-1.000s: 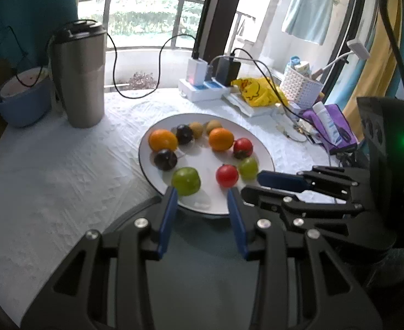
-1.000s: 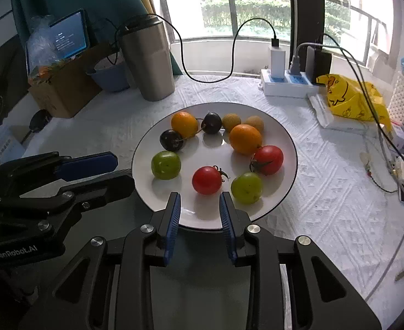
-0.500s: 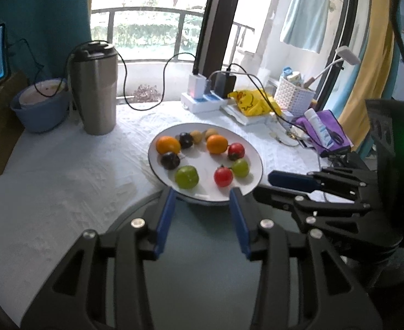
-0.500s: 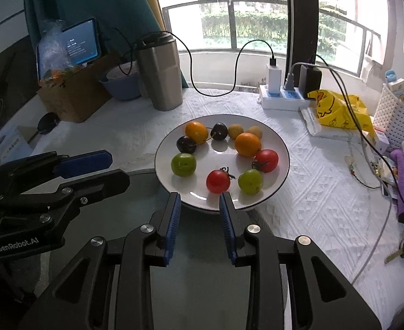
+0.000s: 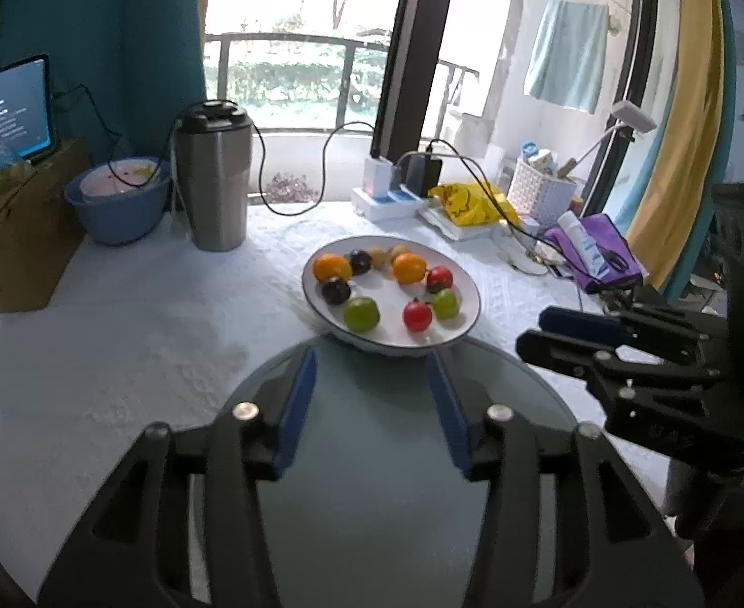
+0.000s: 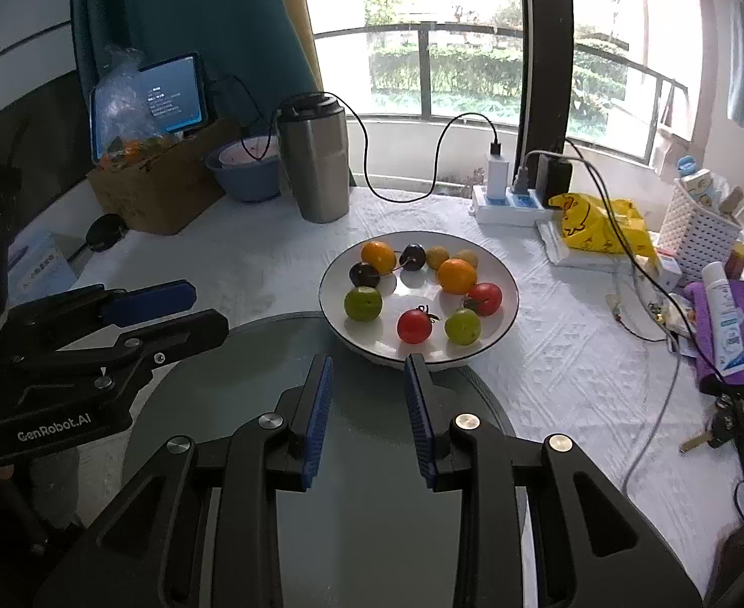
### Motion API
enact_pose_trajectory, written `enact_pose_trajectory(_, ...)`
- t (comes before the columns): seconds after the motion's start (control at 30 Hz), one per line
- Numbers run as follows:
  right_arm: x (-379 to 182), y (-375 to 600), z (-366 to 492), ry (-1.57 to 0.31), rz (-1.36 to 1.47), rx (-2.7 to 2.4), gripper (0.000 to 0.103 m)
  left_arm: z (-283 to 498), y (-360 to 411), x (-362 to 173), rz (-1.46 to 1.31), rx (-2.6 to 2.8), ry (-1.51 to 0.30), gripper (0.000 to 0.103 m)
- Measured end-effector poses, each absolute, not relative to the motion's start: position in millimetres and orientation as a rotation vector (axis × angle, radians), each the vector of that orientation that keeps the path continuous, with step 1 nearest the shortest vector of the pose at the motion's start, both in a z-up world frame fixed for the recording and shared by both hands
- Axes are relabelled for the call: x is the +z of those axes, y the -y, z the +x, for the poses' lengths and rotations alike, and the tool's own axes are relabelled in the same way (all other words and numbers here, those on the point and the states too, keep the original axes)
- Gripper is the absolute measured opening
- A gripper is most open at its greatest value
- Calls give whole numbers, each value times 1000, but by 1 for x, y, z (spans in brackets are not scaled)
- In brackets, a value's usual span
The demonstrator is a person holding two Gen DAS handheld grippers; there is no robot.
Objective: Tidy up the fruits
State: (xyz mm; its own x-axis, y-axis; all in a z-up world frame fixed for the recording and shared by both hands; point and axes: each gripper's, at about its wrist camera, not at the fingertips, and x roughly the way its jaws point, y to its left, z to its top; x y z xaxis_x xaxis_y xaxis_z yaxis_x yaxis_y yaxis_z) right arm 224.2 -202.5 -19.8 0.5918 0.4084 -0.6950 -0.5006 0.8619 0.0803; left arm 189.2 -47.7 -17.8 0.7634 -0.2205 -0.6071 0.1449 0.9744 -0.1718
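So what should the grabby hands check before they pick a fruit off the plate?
1. Left gripper jaws apart and holding nothing: ok.
2. Right gripper jaws apart and holding nothing: ok.
3. All fruit sits inside the round white plate, none on the white tablecloth: ok.
4. The red tomato nearest the right gripper has room around it, apart from the green tomato: ok.
5. The black charging cable lies clear of the plate: ok.
6. Whether the plate rim rests on the round grey glass disc or only beside it: cannot tell.
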Motion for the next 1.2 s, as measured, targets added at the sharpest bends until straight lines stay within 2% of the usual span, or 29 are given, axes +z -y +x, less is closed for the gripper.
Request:
enact_pose_trajectory(0.1, -14, 204, 214, -759, -129, 523, 31, 180, 46, -13, -121, -195, -657, 66)
enact_pose_trajectory(0.3, -2, 206, 193, -726, -133, 509, 31, 157, 42, -2, -122, -169, -620, 79)
enact_pose_trajectory(0.5, 10, 208, 175, -692, -131, 500, 40, 134, 40, 9, -122, -146, -590, 81)
enact_pose_trajectory(0.7, 25, 211, 157, -650, -131, 484, 44, 110, 35, 26, -135, -124, -536, 90)
enact_pose_trajectory(0.97, 51, 222, 133, -584, -114, 452, 50, 82, 34, 53, -130, -79, -485, 90)
enact_pose_trajectory(1.03, 58, 225, 127, -559, -114, 438, 56, 78, 36, 58, -123, -64, -474, 90)
enact_pose_trajectory(1.1, 64, 228, 122, -536, -115, 422, 75, 74, 37, 63, -113, -52, -461, 90)
enact_pose_trajectory(1.2, 74, 233, 115, -505, -107, 405, 78, 69, 39, 68, -101, -44, -441, 90)
